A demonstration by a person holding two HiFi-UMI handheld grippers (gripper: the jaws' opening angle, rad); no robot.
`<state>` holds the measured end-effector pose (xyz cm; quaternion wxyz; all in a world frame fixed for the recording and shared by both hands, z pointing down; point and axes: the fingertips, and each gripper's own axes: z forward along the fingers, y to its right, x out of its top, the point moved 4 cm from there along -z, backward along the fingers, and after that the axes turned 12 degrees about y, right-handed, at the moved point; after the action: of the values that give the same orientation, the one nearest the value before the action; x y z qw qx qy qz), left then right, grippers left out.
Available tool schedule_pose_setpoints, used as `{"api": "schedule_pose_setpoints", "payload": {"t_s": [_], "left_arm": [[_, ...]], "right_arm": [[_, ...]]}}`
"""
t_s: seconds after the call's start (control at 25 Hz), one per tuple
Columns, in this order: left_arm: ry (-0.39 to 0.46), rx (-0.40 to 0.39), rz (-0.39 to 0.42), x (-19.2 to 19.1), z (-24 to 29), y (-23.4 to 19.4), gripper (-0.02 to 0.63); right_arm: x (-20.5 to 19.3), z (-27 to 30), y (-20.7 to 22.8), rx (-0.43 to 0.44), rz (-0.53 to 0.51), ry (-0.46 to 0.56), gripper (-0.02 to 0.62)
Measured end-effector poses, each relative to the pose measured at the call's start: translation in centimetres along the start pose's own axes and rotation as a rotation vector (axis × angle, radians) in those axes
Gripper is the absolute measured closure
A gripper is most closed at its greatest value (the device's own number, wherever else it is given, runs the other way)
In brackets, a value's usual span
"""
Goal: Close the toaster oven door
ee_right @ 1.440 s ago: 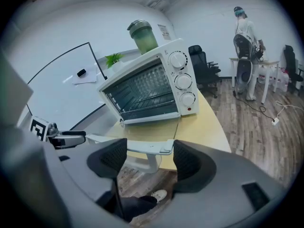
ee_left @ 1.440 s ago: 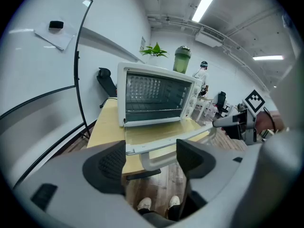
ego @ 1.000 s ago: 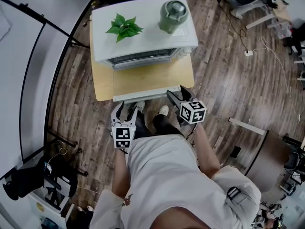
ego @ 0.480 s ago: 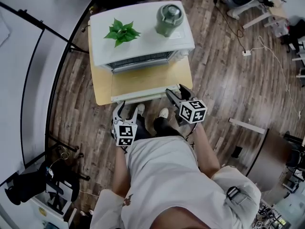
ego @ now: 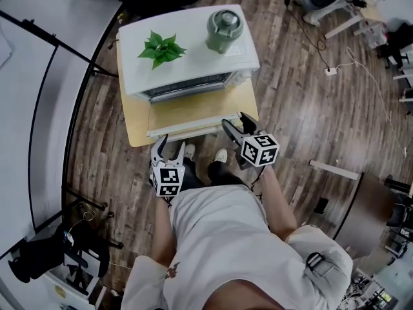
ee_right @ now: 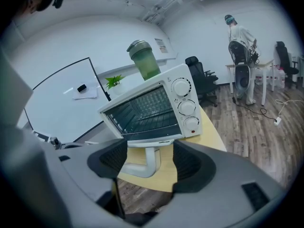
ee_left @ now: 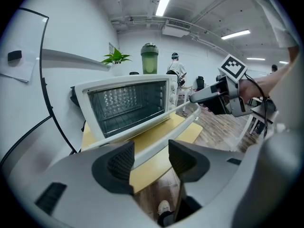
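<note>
Left tongs (ego: 171, 144) (ee_left: 151, 158): released. The jaws stand apart and have just been closing. The door handle (ego: 187, 129) (ee_left: 166, 133) shows in the gap, with no pad pressing on it.
Right tongs (ego: 234, 120) (ee_right: 151, 160): released, jaws apart. The handle's right end shows in the gap, untouched.
Door handle: a white bar at 12 o'clock of both tongs.
Toaster oven door (ego: 193, 112): open, folded down flat over the counter (ego: 134, 118), at 6 o'clock of the toaster oven (ego: 187, 60).
Oven top: a plant (ego: 160, 46) at 9 o'clock of a green jar (ego: 223, 30).
</note>
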<state>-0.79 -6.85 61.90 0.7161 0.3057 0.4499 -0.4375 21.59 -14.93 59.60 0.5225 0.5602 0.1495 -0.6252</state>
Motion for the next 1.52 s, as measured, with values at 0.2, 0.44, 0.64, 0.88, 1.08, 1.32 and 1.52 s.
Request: {"api": "schedule_pose_setpoints", "payload": {"t_s": [0.2, 0.44, 0.64, 0.88, 1.08, 1.32, 1.52], "left_arm": [[0.029, 0.002, 0.001, 1.3, 0.2, -0.7, 0.383], [0.046, 0.005, 0.003, 2.6, 0.4, -1.4, 0.382], [0.044, 0.002, 0.005, 3.0, 0.5, -1.6, 0.382], [0.052, 0.004, -0.006, 3.2, 0.6, -1.7, 0.382], [0.065, 0.003, -0.008, 4.0, 0.8, -2.0, 0.382], [0.074, 0.01, -0.024, 4.5, 0.9, -2.4, 0.383], [0.089, 0.016, -0.016, 5.3, 1.1, -2.8, 0.383]], "right_arm": [[0.9, 0.0, -0.4, -0.002, -0.186, -0.016, 0.327], [2.3, -0.9, -1.6, 0.034, -0.311, 0.023, 0.318], [3.1, -1.4, -4.2, 0.124, -0.453, 0.046, 0.328], [1.8, -0.8, -6.6, 0.227, -0.554, -0.005, 0.343], [1.1, -0.1, -6.9, 0.256, -0.566, -0.033, 0.354], [0.8, 0.7, -6.8, 0.255, -0.596, -0.058, 0.353], [0.8, 1.3, -6.7, 0.248, -0.612, -0.071, 0.354]]}}
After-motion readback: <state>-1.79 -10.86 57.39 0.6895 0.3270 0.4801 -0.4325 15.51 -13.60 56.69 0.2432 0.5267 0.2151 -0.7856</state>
